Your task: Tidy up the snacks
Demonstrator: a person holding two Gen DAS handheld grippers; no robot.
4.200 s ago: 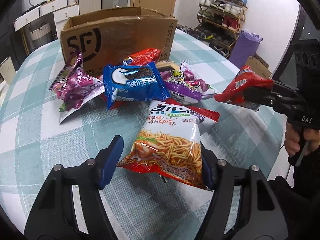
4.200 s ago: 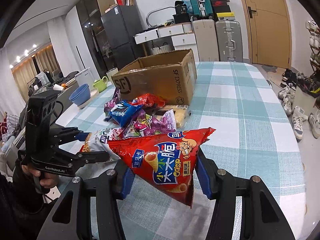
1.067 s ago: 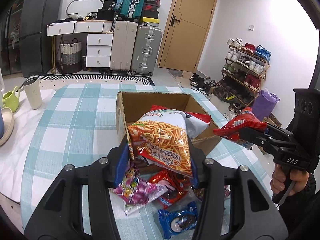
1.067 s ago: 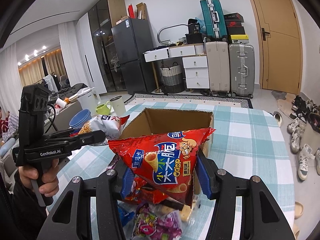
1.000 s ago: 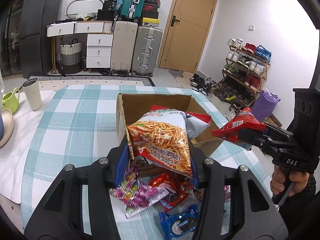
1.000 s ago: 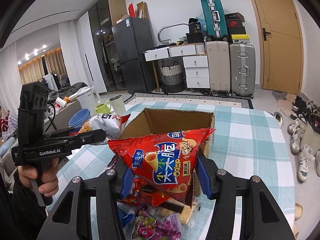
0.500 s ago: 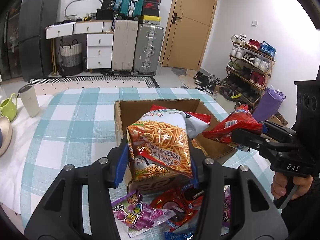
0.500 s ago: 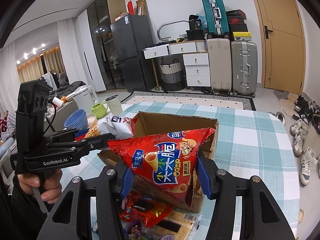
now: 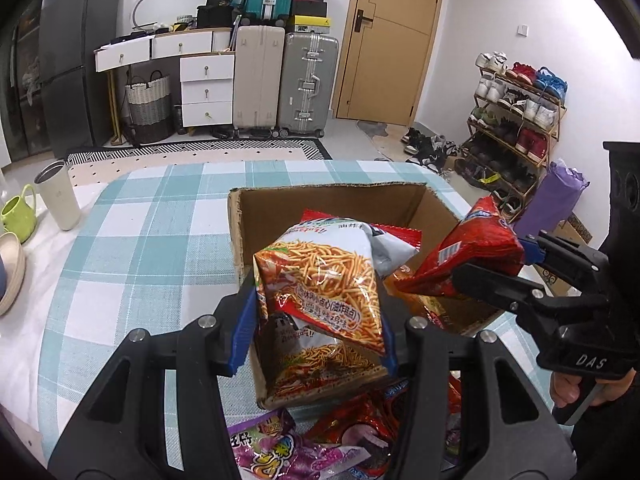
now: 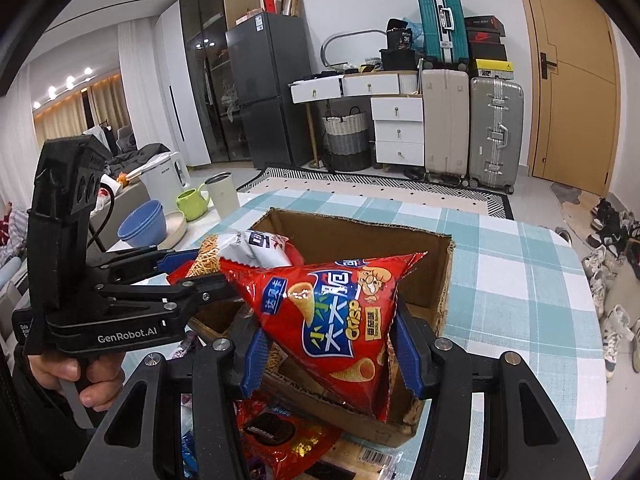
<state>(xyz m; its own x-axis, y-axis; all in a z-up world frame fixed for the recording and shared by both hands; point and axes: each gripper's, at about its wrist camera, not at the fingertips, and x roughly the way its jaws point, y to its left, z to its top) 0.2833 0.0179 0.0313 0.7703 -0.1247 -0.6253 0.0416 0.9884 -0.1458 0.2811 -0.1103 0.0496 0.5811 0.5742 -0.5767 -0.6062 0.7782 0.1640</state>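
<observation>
While both hover over the open cardboard box [image 9: 256, 216], the left hand-held gripper [image 9: 316, 336] clamps a noodle-snack bag [image 9: 320, 276]; the right hand-held gripper [image 10: 328, 344] clamps a red cone-crisp bag [image 10: 332, 312].

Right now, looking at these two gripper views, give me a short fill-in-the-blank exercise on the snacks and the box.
1. The left gripper is shut on a bag of fried ____ sticks.
2. The right gripper holds a ____ cone-crisp bag.
3. Both bags hang over the open ____ box.
4. Beside the lime mug stand stacked ____ bowls.

Missing words: noodle; red; cardboard; blue
</observation>
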